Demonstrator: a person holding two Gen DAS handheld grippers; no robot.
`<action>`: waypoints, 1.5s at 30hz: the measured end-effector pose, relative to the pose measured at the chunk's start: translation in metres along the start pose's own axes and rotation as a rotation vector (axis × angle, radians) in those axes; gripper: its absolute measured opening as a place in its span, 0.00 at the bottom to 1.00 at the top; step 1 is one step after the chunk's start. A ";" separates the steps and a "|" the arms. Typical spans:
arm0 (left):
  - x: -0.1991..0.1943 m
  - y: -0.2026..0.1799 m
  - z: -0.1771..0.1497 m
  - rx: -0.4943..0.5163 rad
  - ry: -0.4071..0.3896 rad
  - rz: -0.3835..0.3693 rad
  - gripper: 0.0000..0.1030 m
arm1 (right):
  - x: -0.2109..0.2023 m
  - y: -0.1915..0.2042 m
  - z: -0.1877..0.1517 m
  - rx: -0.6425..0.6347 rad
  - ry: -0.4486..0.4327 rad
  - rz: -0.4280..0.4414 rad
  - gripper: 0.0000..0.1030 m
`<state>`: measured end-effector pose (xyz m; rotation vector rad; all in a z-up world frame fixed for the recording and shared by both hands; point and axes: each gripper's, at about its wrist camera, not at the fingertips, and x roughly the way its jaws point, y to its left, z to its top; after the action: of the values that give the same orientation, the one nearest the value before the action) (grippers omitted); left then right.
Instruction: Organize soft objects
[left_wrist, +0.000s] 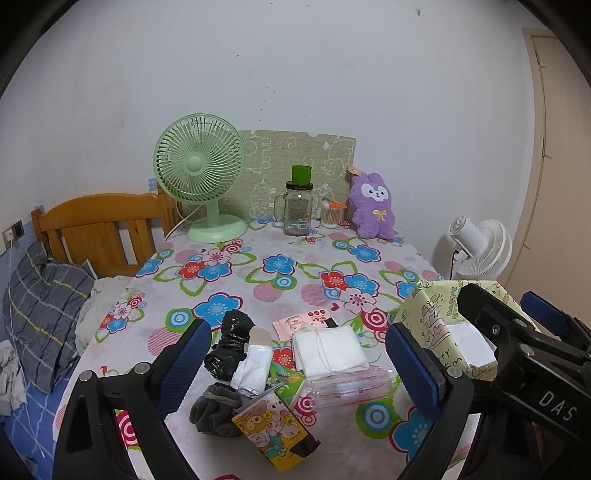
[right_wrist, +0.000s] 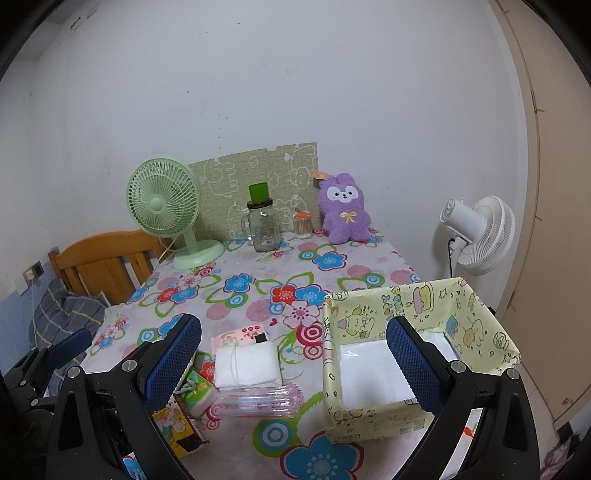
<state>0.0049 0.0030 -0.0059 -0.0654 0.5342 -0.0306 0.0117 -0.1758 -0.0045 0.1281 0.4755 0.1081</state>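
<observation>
A heap of soft things lies at the table's near edge: a black plastic bag roll (left_wrist: 231, 345), a white wrapped bundle (left_wrist: 253, 367), a grey cloth pouch (left_wrist: 214, 408), a cartoon-print bag (left_wrist: 275, 424), and a white folded pad with string (left_wrist: 328, 349) on clear pink-edged packets (left_wrist: 347, 387). The pad also shows in the right wrist view (right_wrist: 246, 363). A yellow cartoon-print box (right_wrist: 373, 317) stands open and empty at the right. My left gripper (left_wrist: 299, 373) is open above the heap. My right gripper (right_wrist: 291, 365) is open, between the pad and the box.
At the back stand a green fan (left_wrist: 201, 177), a glass jar with green cup (left_wrist: 298, 206), a cotton-swab jar (left_wrist: 330, 216) and a purple plush (left_wrist: 371, 205). A wooden bed with a plaid pillow (left_wrist: 44, 314) is left; a white floor fan (right_wrist: 478, 232) is right.
</observation>
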 end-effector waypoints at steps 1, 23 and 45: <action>-0.001 0.000 0.000 -0.001 0.000 0.000 0.93 | 0.000 0.001 -0.001 0.002 0.000 0.001 0.98; 0.001 0.022 -0.020 0.024 0.013 0.012 0.93 | 0.005 0.032 -0.019 -0.028 0.016 0.055 0.94; 0.036 0.045 -0.070 -0.003 0.175 -0.009 0.91 | 0.047 0.058 -0.066 -0.057 0.176 0.076 0.90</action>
<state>0.0011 0.0426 -0.0873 -0.0689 0.7091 -0.0447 0.0180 -0.1055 -0.0752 0.0807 0.6431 0.2081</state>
